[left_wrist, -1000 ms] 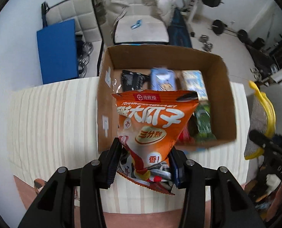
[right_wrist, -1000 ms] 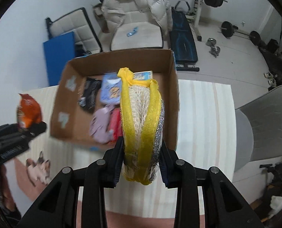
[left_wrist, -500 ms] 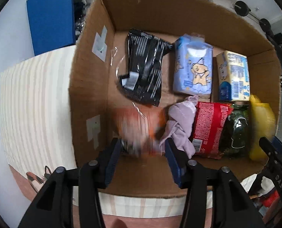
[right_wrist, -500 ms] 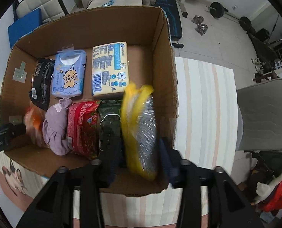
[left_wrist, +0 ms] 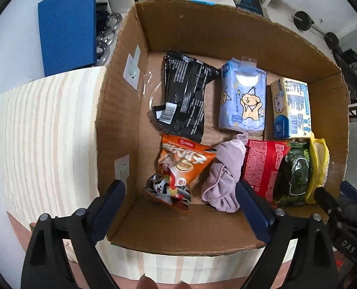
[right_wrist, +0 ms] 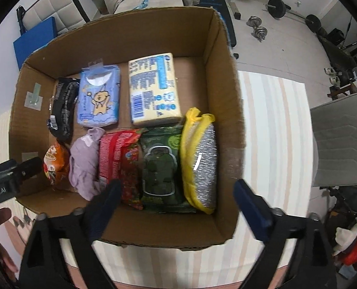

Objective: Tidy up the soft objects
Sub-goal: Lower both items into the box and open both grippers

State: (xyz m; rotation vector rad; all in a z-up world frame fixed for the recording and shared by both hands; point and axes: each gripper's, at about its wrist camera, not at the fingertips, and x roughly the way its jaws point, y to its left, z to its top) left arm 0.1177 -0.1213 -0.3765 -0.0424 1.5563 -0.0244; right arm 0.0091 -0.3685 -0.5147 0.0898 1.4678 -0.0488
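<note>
Striped cloth (left_wrist: 46,132) covers the table under an open cardboard box (left_wrist: 202,36), with gym weights and a padded chair on the floor beyond. Left gripper (left_wrist: 180,202) hangs over the box's near left corner with its jaws wide apart and nothing between them; just ahead of it the orange snack bag (left_wrist: 180,166) lies on the box floor beside a lilac cloth (left_wrist: 226,168). Right gripper (right_wrist: 176,200) is likewise spread and empty above the near right corner, where the yellow scrubber (right_wrist: 200,159) stands on edge against the right wall, touching a green pack (right_wrist: 159,166). A red pack (right_wrist: 120,161), black pouch (left_wrist: 185,94), blue tissue pack (left_wrist: 244,98) and yellow tissue pack (right_wrist: 153,91) fill the rest.
</note>
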